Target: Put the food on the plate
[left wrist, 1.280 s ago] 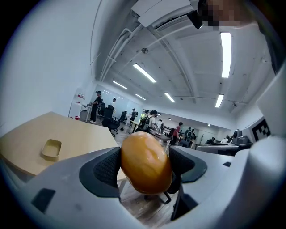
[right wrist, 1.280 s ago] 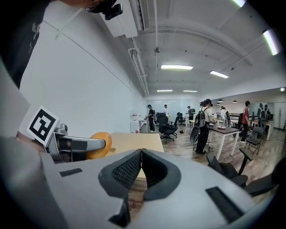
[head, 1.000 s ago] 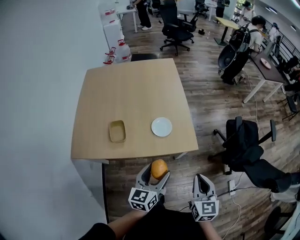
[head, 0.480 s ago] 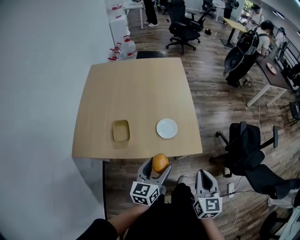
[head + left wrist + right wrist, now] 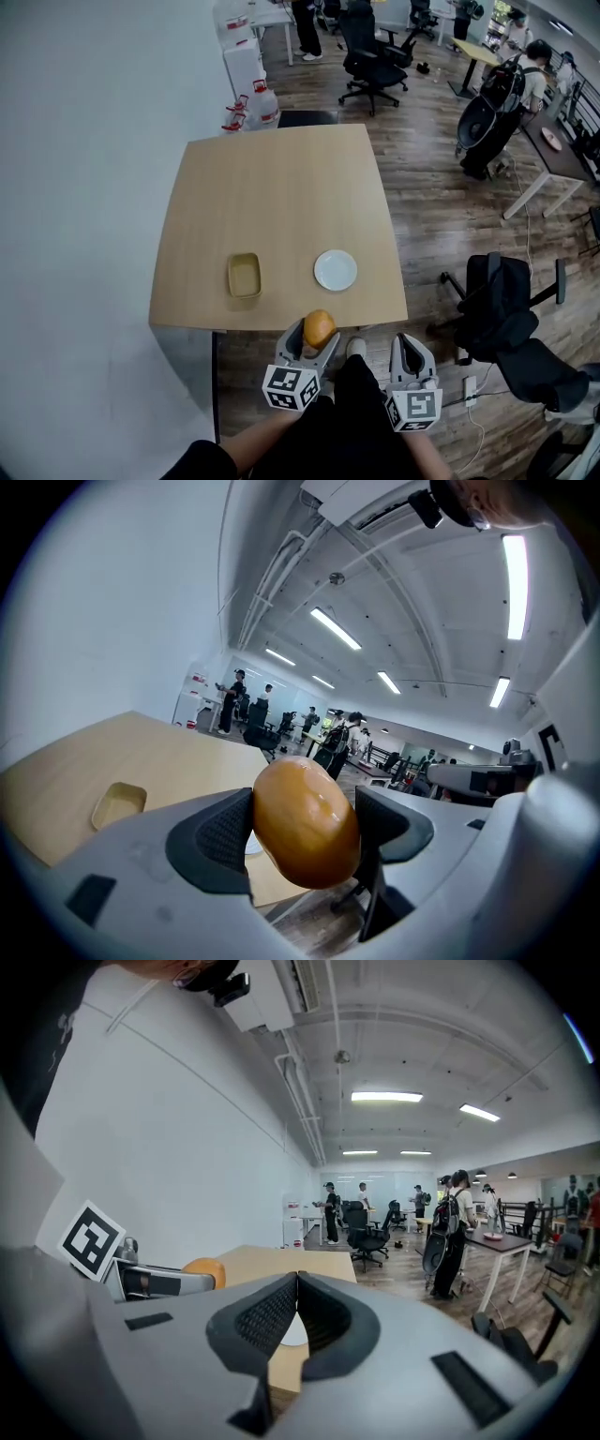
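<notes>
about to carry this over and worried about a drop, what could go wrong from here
1. The rounded orange bun is pinched only at its sides by the left hand-held gripper, short of the light wooden table edge; a slip would probably drop it on the floor.
2. The small round white plate sits beside a tan rectangular tray; the bun could land in the wrong one, or roll off the plate.

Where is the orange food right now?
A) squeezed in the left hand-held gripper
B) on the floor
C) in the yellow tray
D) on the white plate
A: the left gripper view shows the orange food pinched between the jaws of the left hand-held gripper, and the white plate on the table is bare.
</notes>
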The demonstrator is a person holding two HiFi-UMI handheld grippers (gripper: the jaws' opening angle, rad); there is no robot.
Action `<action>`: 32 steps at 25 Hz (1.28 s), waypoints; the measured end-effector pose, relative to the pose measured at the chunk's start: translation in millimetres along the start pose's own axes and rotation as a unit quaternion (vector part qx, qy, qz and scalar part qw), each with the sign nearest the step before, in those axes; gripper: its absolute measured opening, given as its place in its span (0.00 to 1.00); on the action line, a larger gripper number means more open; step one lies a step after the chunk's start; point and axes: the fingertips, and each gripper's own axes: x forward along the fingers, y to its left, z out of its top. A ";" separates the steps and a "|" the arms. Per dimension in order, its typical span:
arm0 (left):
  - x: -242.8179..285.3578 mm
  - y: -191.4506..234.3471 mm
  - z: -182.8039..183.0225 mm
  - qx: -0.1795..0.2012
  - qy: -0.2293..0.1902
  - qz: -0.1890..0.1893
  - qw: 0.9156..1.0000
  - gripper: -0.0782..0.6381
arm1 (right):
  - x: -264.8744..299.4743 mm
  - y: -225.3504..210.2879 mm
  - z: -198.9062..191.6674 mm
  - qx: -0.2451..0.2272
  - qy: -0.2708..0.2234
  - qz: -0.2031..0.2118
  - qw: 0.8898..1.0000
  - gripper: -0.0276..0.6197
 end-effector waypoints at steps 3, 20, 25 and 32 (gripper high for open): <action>18.2 4.3 -4.4 -0.004 0.013 0.011 1.000 0.57 | 19.1 -4.7 8.5 -0.004 -0.004 0.017 1.000 0.14; 155.6 76.7 -69.6 -0.014 0.132 0.094 0.987 0.57 | 129.8 -72.6 -16.4 0.030 0.039 0.080 0.996 0.14; 193.7 98.1 -92.5 -0.004 0.161 0.116 0.980 0.57 | 162.5 -83.5 -26.1 0.027 0.055 0.107 0.992 0.14; 243.4 128.1 -135.0 -0.019 0.203 0.128 0.971 0.57 | 195.9 -79.6 -51.5 0.039 0.094 0.150 0.983 0.14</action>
